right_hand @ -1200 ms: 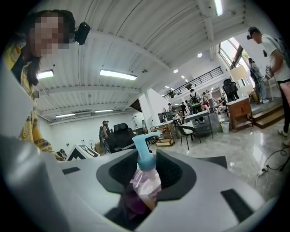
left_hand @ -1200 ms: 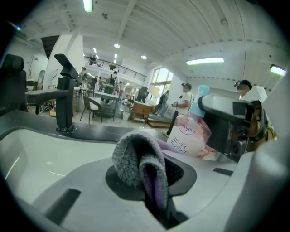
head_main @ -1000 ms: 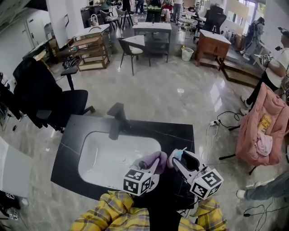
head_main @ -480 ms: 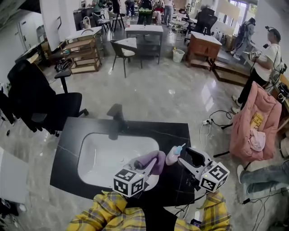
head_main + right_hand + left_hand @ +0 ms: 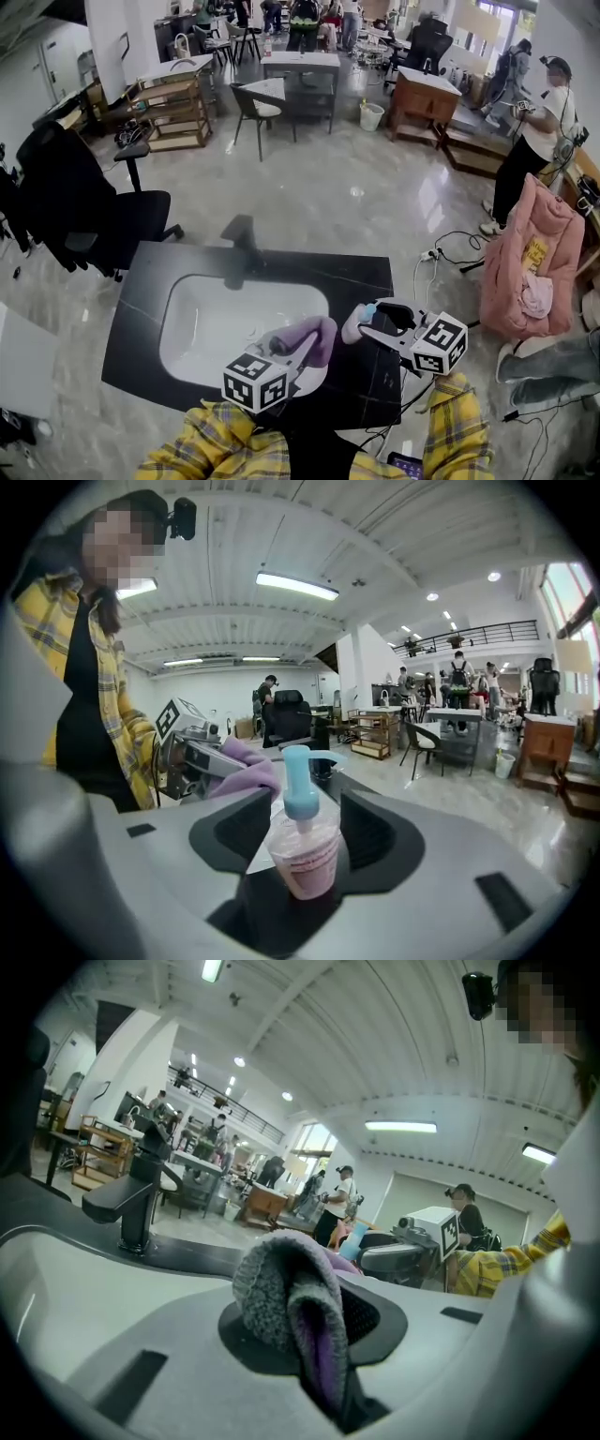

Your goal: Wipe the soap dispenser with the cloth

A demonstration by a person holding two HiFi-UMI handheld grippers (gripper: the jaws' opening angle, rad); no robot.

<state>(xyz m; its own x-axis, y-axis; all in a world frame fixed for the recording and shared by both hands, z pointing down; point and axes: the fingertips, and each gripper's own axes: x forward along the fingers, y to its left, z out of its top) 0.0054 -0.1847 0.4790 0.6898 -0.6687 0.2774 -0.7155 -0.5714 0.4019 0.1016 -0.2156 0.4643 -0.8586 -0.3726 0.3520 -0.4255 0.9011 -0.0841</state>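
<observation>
sleeves (image 5: pixel 457 427): yellow plaid, dark-checked, shirt worn open | top (image 5: pixel 317 450): black, worn beneath | camera (image 5: pixel 182 517): small, black, mounted at head

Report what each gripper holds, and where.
Left gripper pinches the cloth by a bunched fold. Right gripper jaws are opening around the soap dispenser, at its body, not pressing it.

A big open workshop hall; desks (image 5: pixel 300 62), an office chair (image 5: pixel 98 214), wooden shelving (image 5: pixel 174 111), a freestanding sink counter (image 5: pixel 150 272).

Pink soap dispenser (image 5: pixel 305 855) (blue pump) upright, just beside the bunched purple-grey cloth (image 5: pixel 291 1302).
</observation>
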